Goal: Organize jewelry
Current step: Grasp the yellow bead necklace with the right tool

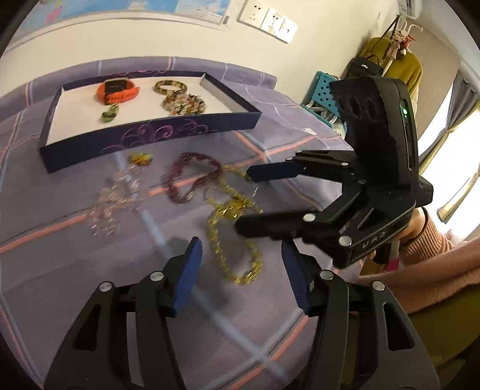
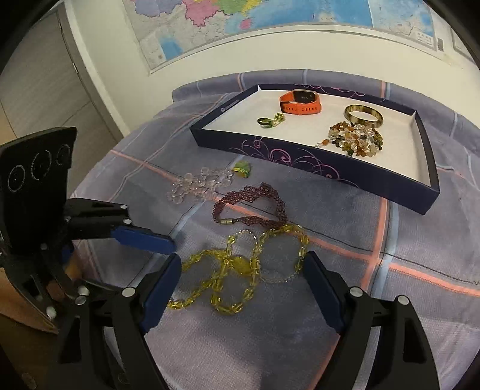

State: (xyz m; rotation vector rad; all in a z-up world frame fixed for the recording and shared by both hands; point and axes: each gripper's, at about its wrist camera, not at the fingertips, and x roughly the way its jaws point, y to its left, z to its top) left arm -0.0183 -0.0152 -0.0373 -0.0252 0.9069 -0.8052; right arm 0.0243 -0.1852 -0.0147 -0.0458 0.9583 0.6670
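A yellow bead necklace [image 2: 237, 270] lies on the purple cloth, also in the left wrist view [image 1: 231, 228]. Behind it lie a dark red bead necklace [image 2: 252, 207] and a clear crystal necklace [image 2: 198, 184] with a small green pendant [image 2: 243, 168]. A dark shallow tray [image 2: 315, 166] holds an orange watch [image 2: 300, 102], a bangle [image 2: 363, 115], a mixed-stone bracelet [image 2: 355, 139] and a green ring [image 2: 270, 120]. My right gripper [image 2: 243, 285] is open, its fingers straddling the yellow necklace. My left gripper [image 1: 241, 270] is open and empty, just above the cloth near the same necklace.
The tray [image 1: 150, 135] stands at the back of the cloth-covered table. A wall with a map [image 2: 240, 27] is behind it. A blue crate [image 1: 324, 93] and a coat rack [image 1: 393, 57] stand to the right, past the table edge.
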